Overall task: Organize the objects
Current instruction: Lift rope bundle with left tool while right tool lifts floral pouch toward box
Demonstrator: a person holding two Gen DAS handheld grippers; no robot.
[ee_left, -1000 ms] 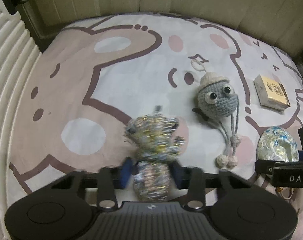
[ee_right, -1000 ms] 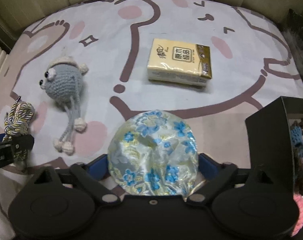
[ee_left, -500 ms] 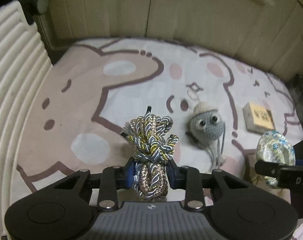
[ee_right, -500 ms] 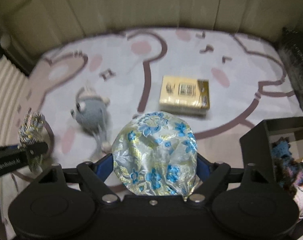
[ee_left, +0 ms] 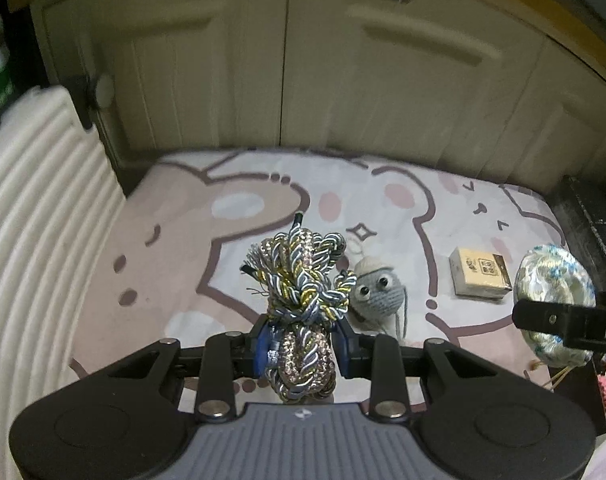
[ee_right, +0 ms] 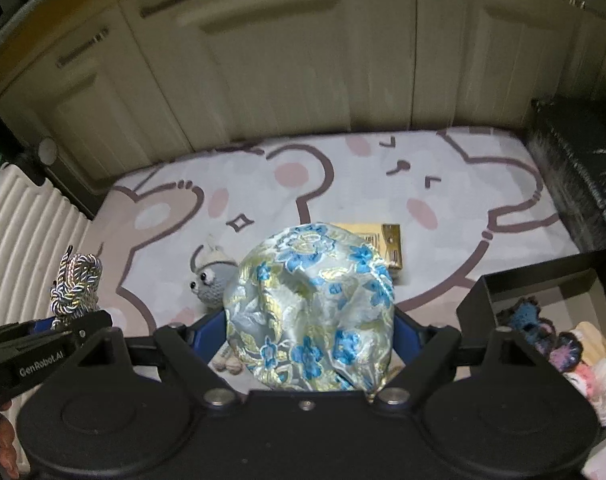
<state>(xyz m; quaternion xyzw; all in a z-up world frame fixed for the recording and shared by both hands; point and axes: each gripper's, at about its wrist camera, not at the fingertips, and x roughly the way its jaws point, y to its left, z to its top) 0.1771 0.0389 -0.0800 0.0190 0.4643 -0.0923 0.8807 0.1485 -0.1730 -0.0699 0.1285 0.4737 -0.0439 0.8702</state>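
Note:
My left gripper (ee_left: 301,342) is shut on a bundle of braided silver, gold and blue cord (ee_left: 299,280), held up above the bear-print mat (ee_left: 183,240). A round silky pouch with blue flowers (ee_right: 311,304) fills my right gripper (ee_right: 311,332), whose blue pads press on both its sides. The same pouch (ee_left: 555,300) shows at the right of the left wrist view, the cord (ee_right: 77,284) at the left of the right wrist view. On the mat below lie a grey crocheted doll with big eyes (ee_left: 379,292) and a yellow tissue pack (ee_left: 481,274).
A black open box (ee_right: 543,292) with crocheted toys inside stands at the right. Cream cabinet doors (ee_left: 303,60) rise behind the mat. A white ribbed cushion (ee_left: 27,220) runs along the left, a dark bag (ee_right: 575,168) sits at the far right.
Both grippers have risen from the mat with their loads, the views tilting up so the cabinet doors now show. The doll and tissue pack look smaller and farther below.

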